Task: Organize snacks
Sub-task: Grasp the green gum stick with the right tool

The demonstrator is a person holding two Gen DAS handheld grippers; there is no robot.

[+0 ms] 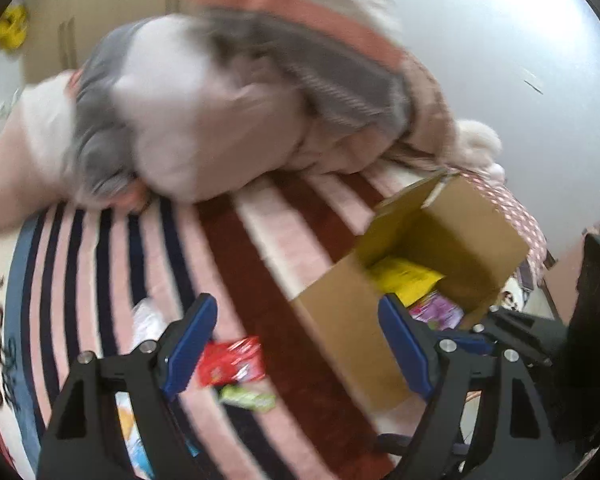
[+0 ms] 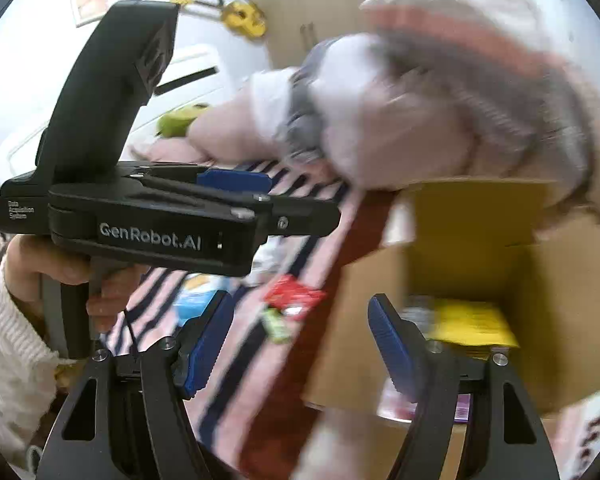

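An open cardboard box (image 1: 468, 216) stands on a striped blanket and holds a yellow packet (image 1: 404, 280) and a pink-purple packet (image 1: 440, 314). Left of it, a red snack packet (image 1: 232, 360) and a green one (image 1: 246, 396) lie on the blanket. My left gripper (image 1: 296, 344) hangs open above the red packet and the box's near wall, with nothing between its blue pads. The right wrist view shows my right gripper (image 2: 300, 348) open and empty over the box's left wall (image 2: 364, 320). The red packet (image 2: 296, 294), the green packet (image 2: 278, 326) and the left gripper (image 2: 300, 200) lie to its left.
Piled quilts (image 1: 204, 120) fill the bed behind the box. A clear packet (image 1: 148, 320) and a blue-and-yellow packet (image 1: 128, 428) lie on the blanket (image 1: 80, 260) at the left. A hand (image 2: 60, 268) in a white sleeve holds the left gripper's handle. A wardrobe (image 2: 312, 4) stands behind.
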